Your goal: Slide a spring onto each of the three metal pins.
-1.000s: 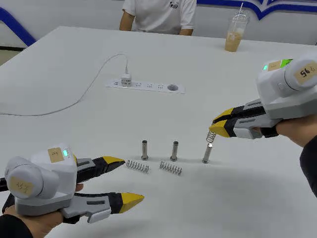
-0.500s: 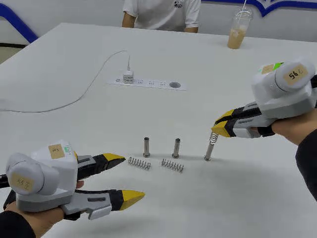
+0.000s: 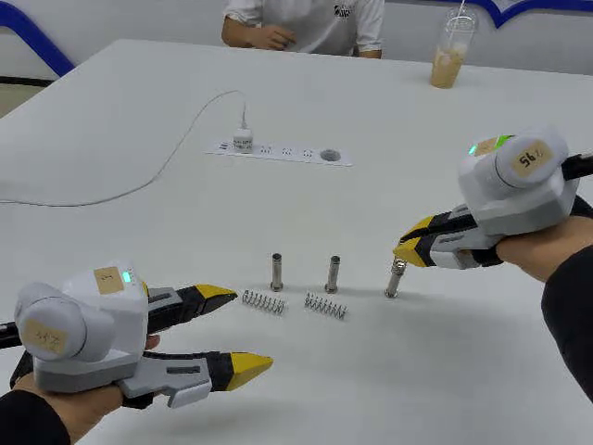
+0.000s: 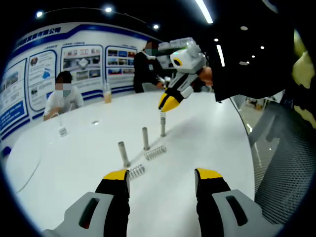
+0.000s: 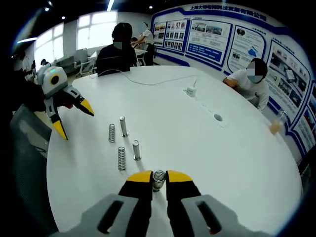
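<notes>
Right tool (image 3: 401, 252) clenched on small steel coil spring (image 5: 158, 179), started over rightmost metal pin (image 3: 393, 284), not seated. My left tool (image 3: 248, 326) released. Two loose springs (image 3: 262, 301) lie on white worktop (image 3: 139, 241) by two bare pins (image 3: 277, 272); all three remain

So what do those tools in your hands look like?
The left hand-held gripper and right hand-held gripper each have a rounded pale grey body, black jaws with yellow tips, a green light and tan handwritten stickers. The sleeves are dark.
</notes>
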A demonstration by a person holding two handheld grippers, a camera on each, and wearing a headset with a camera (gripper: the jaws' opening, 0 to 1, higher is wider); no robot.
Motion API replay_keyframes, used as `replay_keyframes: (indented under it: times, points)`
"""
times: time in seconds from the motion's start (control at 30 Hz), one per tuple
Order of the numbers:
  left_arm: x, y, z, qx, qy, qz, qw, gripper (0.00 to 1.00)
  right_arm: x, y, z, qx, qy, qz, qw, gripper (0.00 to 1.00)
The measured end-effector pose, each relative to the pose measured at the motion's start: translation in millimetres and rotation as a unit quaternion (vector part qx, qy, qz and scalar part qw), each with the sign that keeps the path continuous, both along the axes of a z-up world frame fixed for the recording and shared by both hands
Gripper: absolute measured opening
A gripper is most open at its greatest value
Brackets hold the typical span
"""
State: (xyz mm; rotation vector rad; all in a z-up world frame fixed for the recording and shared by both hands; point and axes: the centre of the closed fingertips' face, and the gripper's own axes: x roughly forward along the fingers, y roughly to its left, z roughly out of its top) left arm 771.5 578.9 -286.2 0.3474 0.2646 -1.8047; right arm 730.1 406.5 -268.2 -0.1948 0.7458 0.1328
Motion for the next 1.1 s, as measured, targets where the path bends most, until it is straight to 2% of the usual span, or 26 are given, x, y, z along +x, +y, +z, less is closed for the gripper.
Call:
replay_keyframes:
  times: [0.47,0.8,1.1]
  points:
    - [-0.2,0.3,-0.6,0.001,0.0,0.0,1.0,0.54,0.0,-4.7,-25.4,0.006,0.013,-0.017,0.9998,0.11]
    - [0.3,0.9,-0.1,0.002,-0.001,0.001,1.0,0.54,-0.9,-6.1,-34.8,0.009,0.019,-0.023,0.9995,0.12]
    - [-0.8,0.5,0.0,0.002,-0.001,-0.001,1.0,0.54,0.5,-5.9,-34.0,0.009,0.011,-0.025,0.9996,0.14]
